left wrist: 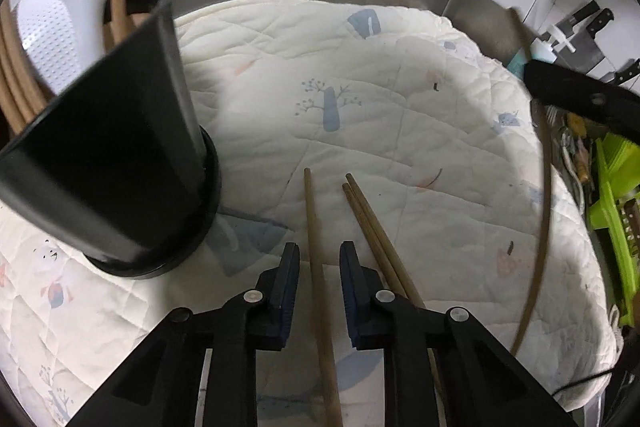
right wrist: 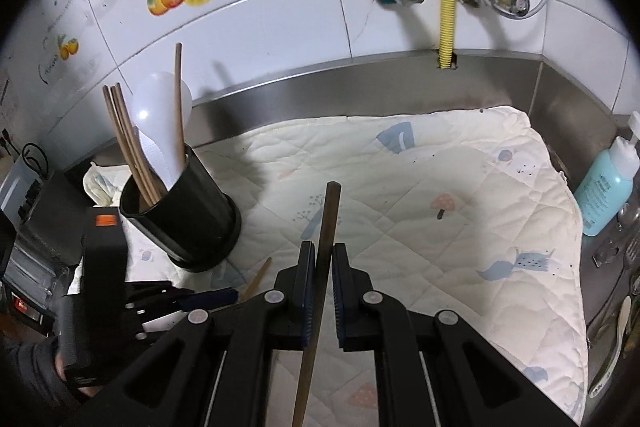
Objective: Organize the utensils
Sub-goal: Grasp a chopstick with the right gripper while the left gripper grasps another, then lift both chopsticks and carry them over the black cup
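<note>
The right claw is closed on a single wooden chopstick, which runs up between its pads and sticks out well past them. The left claw is open, hanging low over the quilted cloth on the desk, with one loose chopstick lying between its fingers and untouched. A pair of chopsticks lies just beside it, to the right. The black holder stands nearby on the cloth, already holding several chopsticks and a white rice paddle. These sticks look light, stiff, thin and smooth, so they would probably roll or swivel in a loose pinch. Taking hold near the middle, squarely across the pads, seems the safest grip.
</note>
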The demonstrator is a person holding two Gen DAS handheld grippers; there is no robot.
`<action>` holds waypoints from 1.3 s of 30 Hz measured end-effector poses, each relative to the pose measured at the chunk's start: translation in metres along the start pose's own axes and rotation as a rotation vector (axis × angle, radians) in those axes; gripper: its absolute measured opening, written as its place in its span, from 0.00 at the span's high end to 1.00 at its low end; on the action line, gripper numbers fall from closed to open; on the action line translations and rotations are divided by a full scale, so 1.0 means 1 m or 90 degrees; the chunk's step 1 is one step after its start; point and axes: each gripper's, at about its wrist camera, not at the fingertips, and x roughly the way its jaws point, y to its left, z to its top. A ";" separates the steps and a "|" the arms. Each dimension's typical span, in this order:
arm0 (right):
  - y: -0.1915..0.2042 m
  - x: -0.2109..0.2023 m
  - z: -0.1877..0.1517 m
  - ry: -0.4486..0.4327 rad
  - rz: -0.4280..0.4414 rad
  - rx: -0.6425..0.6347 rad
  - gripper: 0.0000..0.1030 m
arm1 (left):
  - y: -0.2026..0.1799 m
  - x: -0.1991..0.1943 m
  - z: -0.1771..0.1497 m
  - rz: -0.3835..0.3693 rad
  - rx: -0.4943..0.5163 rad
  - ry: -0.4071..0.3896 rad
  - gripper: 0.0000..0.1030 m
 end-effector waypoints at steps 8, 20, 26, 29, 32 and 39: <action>0.002 -0.020 -0.003 -0.027 0.009 -0.005 0.90 | -0.003 0.005 0.005 0.022 0.021 -0.002 0.93; 0.016 -0.058 -0.001 -0.078 0.028 -0.025 0.90 | 0.003 -0.081 -0.001 -0.009 -0.005 -0.138 0.95; 0.023 -0.070 0.006 -0.100 0.037 -0.035 0.90 | 0.017 -0.152 0.003 -0.007 -0.031 -0.234 0.95; 0.025 -0.072 0.008 -0.108 0.040 -0.035 0.90 | 0.026 -0.190 0.006 0.000 -0.043 -0.289 0.95; 0.028 -0.074 0.012 -0.115 0.044 -0.035 0.90 | 0.033 -0.225 0.010 0.003 -0.052 -0.338 0.95; 0.039 -0.079 0.025 -0.131 0.059 -0.035 0.91 | 0.046 -0.291 0.032 0.020 -0.049 -0.440 0.95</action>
